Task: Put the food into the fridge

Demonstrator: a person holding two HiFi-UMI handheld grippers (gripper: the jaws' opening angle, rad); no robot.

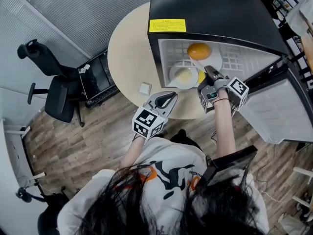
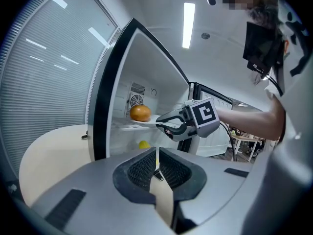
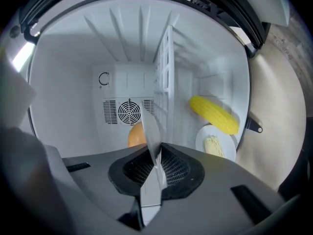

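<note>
A black mini fridge (image 1: 210, 9) stands open on the round table (image 1: 129, 48). My right gripper (image 1: 210, 75) reaches into it, shut on the rim of a white plate (image 1: 211, 61) that carries an orange (image 1: 199, 50) at the level of the upper shelf. The right gripper view shows the plate (image 3: 149, 126) edge-on between the jaws of my right gripper (image 3: 155, 155), with the orange (image 3: 136, 135) behind it. A corn cob (image 3: 214, 114) and a dish of noodles (image 3: 215, 143) lie lower in the fridge. My left gripper (image 2: 156, 165) hangs shut and empty in front of the fridge.
The fridge door (image 1: 279, 111) swings open to the right. A small white object (image 1: 145, 88) lies on the table near the front edge. A black office chair (image 1: 54, 92) stands on the wooden floor to the left.
</note>
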